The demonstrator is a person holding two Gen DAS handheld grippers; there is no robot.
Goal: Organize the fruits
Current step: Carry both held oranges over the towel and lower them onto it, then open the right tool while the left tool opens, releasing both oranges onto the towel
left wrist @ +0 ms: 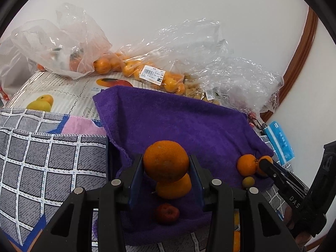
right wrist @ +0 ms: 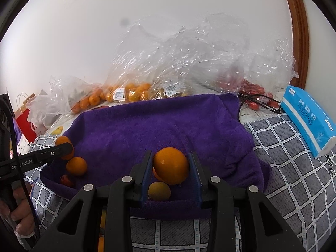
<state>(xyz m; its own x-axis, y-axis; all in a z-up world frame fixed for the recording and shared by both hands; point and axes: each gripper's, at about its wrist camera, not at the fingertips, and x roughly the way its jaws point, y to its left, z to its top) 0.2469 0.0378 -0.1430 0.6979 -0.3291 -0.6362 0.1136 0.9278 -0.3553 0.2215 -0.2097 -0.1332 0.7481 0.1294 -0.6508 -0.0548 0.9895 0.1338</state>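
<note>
Orange (left wrist: 173, 188) half hidden behind the bigger orange (left wrist: 166, 161) in the left claw (left wrist: 166, 174). Price-label print (left wrist: 152, 74) on the bagged oranges too small to read. Right claw (right wrist: 171, 173) covers part of the yellow fruit (right wrist: 159, 191). Bag contents (right wrist: 255, 93) at far right blurred by plastic.

Grey checked cloth (right wrist: 294, 168), purple towel (right wrist: 157, 126) on it, tissue box (right wrist: 308, 117)
</note>
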